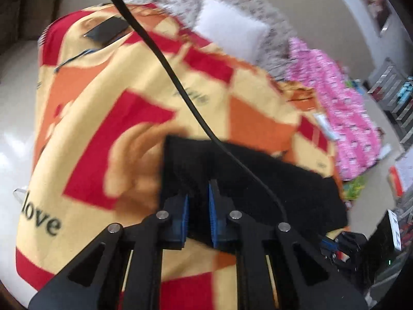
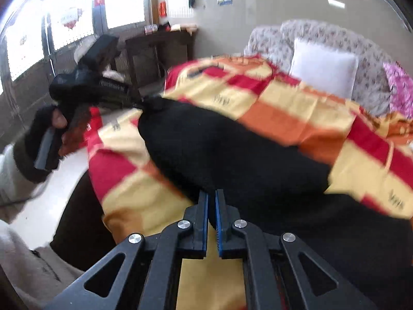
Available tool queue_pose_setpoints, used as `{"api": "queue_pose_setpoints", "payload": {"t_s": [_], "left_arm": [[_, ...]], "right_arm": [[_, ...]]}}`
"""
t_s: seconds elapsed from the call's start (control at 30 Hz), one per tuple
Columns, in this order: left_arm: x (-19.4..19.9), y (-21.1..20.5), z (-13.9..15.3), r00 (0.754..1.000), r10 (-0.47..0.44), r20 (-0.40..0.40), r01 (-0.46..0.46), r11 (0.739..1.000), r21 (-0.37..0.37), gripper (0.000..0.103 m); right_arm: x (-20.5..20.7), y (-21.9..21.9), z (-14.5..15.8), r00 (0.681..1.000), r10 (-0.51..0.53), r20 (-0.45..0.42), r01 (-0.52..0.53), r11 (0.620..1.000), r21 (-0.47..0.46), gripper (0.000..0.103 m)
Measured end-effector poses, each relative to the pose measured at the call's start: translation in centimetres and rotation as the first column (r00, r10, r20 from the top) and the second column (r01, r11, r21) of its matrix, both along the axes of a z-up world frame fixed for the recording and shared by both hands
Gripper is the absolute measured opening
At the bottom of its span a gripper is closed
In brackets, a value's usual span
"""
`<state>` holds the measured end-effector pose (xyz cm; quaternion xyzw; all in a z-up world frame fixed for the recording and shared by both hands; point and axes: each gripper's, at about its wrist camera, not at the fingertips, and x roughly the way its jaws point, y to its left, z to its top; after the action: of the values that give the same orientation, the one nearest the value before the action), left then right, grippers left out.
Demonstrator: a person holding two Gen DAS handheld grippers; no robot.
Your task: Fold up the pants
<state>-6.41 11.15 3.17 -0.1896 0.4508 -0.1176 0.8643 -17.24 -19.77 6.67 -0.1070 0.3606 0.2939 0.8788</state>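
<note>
The left tool [image 1: 198, 193] has its fingers a narrow gap apart around an edge of the black pants [image 1: 232, 170], pinching the cloth near the left edge of the blanket [image 1: 108, 98]; in the right wrist view this tool [image 2: 152, 103] grips the far left end of the pants. The pants [image 2: 219, 149] lie in a band across the red, orange and yellow blanket toward its near right side. The right tool [image 2: 211, 199] is nearly closed on the near edge of the pants
</note>
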Motion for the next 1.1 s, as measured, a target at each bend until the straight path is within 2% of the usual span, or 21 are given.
{"api": "queue_pose_setpoints", "payload": {"t_s": [0.03,0.1,0.17,0.2,0.23,0.27,0.3,0.33,0.43,0.5,0.57,0.63,0.67,0.73,0.8,0.9,0.97,1.1], "left_arm": [[0.2,0.2,-1.1,1.000,0.018,-0.024,-0.018,1.000,0.008,0.015],[0.4,0.0,-1.7,0.999,0.032,-0.035,-0.031,0.999,0.020,0.021],[0.1,-0.2,-1.1,0.999,0.035,-0.015,-0.034,0.998,0.057,0.024],[-0.1,-0.2,-0.4,0.999,0.034,0.008,-0.035,0.996,0.080,0.024],[-0.4,-0.2,0.5,0.998,0.040,0.037,-0.044,0.993,0.110,0.026],[-0.7,-0.1,1.4,0.996,0.053,0.068,-0.062,0.988,0.144,0.027],[-0.9,0.1,2.3,0.993,0.068,0.098,-0.084,0.982,0.172,0.032],[-1.0,0.3,3.2,0.989,0.078,0.123,-0.100,0.978,0.181,0.039],[-1.0,0.1,4.8,0.983,0.062,0.172,-0.091,0.981,0.169,0.050],[-0.8,-1.1,5.3,0.981,0.041,0.189,-0.073,0.983,0.167,0.056],[-0.2,-2.4,5.4,0.980,0.021,0.196,-0.049,0.989,0.139,0.061],[0.3,-4.0,5.1,0.982,-0.001,0.191,-0.019,0.995,0.100,0.063],[0.4,-4.6,4.9,0.982,-0.011,0.187,-0.005,0.997,0.083,0.064],[1.1,-6.6,4.4,0.984,-0.036,0.173,0.026,0.998,0.060,0.066],[1.9,-9.4,3.5,0.985,-0.080,0.152,0.070,0.995,0.070,0.066],[2.3,-12.2,2.5,0.982,-0.139,0.128,0.126,0.987,0.101,0.066],[2.7,-13.8,1.8,0.980,-0.165,0.111,0.153,0.982,0.108,0.066],[2.8,-14.9,1.1,0.982,-0.170,0.086,0.160,0.981,0.109,0.066]], "right_arm": [[0.1,0.4,-1.1,1.000,-0.008,-0.004,0.008,1.000,-0.012,0.011],[0.7,1.1,-3.0,0.999,-0.018,-0.044,0.016,0.999,-0.035,0.018],[0.3,0.7,-2.3,0.999,-0.006,-0.042,0.006,1.000,-0.001,0.033],[0.1,0.3,-1.7,0.999,0.003,-0.043,-0.003,1.000,0.008,0.045],[-0.3,-0.3,-0.9,1.000,0.005,-0.024,-0.005,1.000,0.010,0.050],[-0.8,-1.0,-0.1,1.000,0.001,0.004,-0.001,1.000,0.007,0.050],[-1.0,-2.1,0.8,1.000,-0.013,0.023,0.013,1.000,0.003,0.050],[-0.8,-3.2,1.5,0.999,-0.038,0.030,0.038,0.999,-0.002,0.050],[-0.5,-7.2,3.1,0.986,-0.150,0.070,0.151,0.988,-0.013,0.050],[0.0,-11.4,3.6,0.955,-0.286,0.082,0.289,0.957,-0.022,0.051],[0.1,-15.7,3.6,0.909,-0.411,0.076,0.412,0.911,-0.007,0.051],[-0.3,-20.7,3.3,0.832,-0.553,0.047,0.553,0.833,0.020,0.051],[-0.5,-22.2,3.2,0.810,-0.586,0.032,0.585,0.810,0.036,0.051],[-1.4,-25.9,2.5,0.744,-0.668,-0.009,0.667,0.742,0.069,0.051],[-1.8,-28.1,1.9,0.705,-0.708,-0.038,0.709,0.702,0.074,0.051],[-1.7,-30.7,0.7,0.659,-0.747,-0.087,0.752,0.650,0.107,0.051],[-1.0,-31.5,-0.3,0.649,-0.750,-0.131,0.761,0.636,0.130,0.051],[1.4,-32.3,-2.5,0.618,-0.762,-0.192,0.786,0.608,0.114,0.051]]}}
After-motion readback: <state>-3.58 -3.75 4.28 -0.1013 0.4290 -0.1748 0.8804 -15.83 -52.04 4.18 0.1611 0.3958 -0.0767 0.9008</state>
